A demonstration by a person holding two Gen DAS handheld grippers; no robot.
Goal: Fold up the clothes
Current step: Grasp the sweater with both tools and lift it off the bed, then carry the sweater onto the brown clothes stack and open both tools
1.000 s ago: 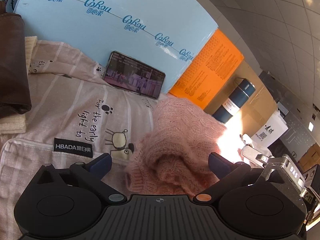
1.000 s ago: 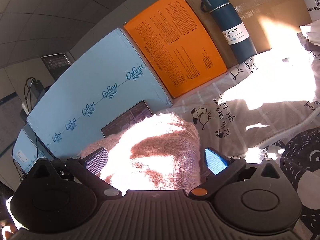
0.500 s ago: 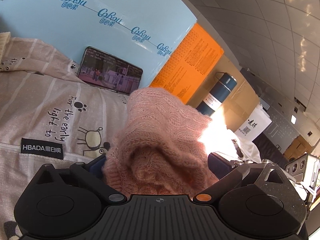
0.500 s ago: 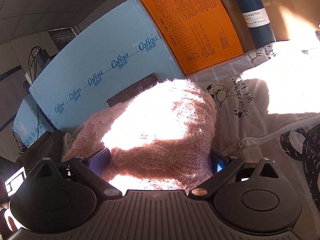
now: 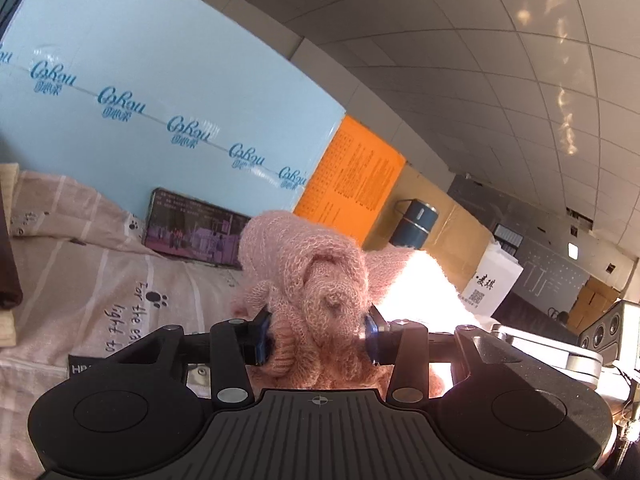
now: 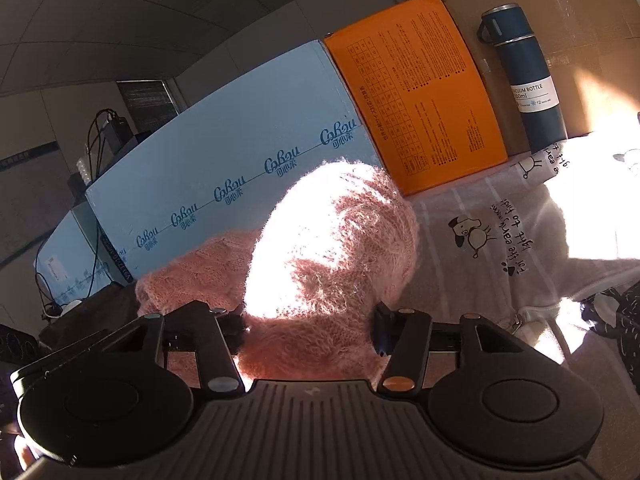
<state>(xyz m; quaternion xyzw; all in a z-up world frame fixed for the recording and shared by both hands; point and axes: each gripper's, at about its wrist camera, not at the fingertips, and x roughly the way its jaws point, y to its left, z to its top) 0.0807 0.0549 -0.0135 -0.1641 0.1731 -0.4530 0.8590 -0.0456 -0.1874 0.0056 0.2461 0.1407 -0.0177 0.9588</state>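
Observation:
A fluffy pink knitted sweater (image 5: 316, 280) is bunched up over the patterned beige bedsheet (image 5: 100, 280). My left gripper (image 5: 318, 338) is shut on a thick wad of it, the blue pads pressing in from both sides. In the right wrist view the sweater (image 6: 332, 248) is partly washed out by sunlight. My right gripper (image 6: 308, 330) is shut on another bunch of it, the fabric filling the gap between the jaws.
A phone (image 5: 192, 232) leans on a light blue box (image 5: 160, 120) at the back. An orange box (image 6: 420, 92), a cardboard box and a blue vacuum bottle (image 6: 524, 76) stand beside it. Brown clothing (image 5: 8, 264) lies at the left.
Both grippers have closed on the pink sweater and lifted it off the sheet; a second ago both were open around it.

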